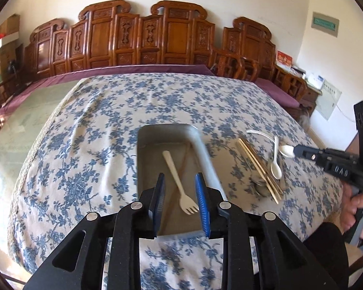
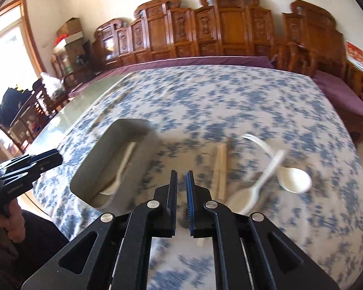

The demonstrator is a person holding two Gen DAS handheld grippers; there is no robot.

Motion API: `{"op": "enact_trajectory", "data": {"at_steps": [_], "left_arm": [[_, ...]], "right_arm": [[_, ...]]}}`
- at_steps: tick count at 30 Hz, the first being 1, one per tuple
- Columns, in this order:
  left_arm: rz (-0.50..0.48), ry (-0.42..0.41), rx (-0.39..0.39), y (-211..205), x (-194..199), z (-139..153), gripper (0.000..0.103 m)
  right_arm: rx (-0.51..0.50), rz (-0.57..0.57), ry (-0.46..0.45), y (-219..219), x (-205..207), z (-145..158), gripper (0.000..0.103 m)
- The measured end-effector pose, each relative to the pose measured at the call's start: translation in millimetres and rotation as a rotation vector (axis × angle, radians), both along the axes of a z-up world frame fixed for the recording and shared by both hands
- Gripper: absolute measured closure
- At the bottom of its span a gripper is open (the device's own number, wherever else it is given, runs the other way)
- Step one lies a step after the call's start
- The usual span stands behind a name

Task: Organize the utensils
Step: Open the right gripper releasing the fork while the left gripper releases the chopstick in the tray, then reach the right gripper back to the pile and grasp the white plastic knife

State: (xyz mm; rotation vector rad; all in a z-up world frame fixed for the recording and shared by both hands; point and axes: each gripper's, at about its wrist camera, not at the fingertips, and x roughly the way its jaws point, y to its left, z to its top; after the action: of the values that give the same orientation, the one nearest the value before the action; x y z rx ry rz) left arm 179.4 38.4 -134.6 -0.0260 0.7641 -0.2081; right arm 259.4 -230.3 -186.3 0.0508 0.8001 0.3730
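One fork (image 1: 179, 181) lies in the grey tray (image 1: 203, 149); both tools empty.

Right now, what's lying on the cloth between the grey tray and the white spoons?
A bundle of wooden chopsticks lies between the grey tray and the white spoons, on the floral cloth. The left wrist view shows it sharply; the right wrist view is blurred.

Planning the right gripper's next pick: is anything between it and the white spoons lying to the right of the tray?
Nothing visible blocks it. The right gripper, shut and empty, hangs above bare tablecloth; the white spoons lie ahead to its right. The chopsticks lie beside that path, not across it.
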Motion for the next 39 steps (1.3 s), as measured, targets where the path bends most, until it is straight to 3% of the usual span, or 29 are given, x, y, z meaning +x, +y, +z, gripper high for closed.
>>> {"op": "enact_trajectory", "data": {"at_steps": [10,12,17,20,27,31,39], "left_arm": [[-0.079,0.059,0.038,-54,-9,4,0.078],[-0.092,0.066,0.045,-64,-10,6,0.071],[-0.13,0.082,0.067,-85,-8,12,0.07],[-0.141,0.101,0.063,-94,-3,14,0.063],[-0.149,0.153,0.061,-107,11,8,0.057],[-0.155,0.181,0.061,-113,27,-3,0.054],[-0.196,0.225,0.057,-128,58,-28,0.054]], "right_arm": [[0.01,-0.05,-0.019,-44,-18,17,0.093],[0.009,-0.053,-0.02,-50,-20,20,0.093],[0.015,-0.067,-0.017,-62,-21,24,0.093],[0.024,-0.083,-0.008,-70,-21,23,0.093],[-0.012,-0.087,0.017,-82,-17,20,0.089],[-0.029,-0.079,0.035,-86,-7,12,0.078],[-0.024,-0.07,0.09,-82,30,-20,0.075]]}}
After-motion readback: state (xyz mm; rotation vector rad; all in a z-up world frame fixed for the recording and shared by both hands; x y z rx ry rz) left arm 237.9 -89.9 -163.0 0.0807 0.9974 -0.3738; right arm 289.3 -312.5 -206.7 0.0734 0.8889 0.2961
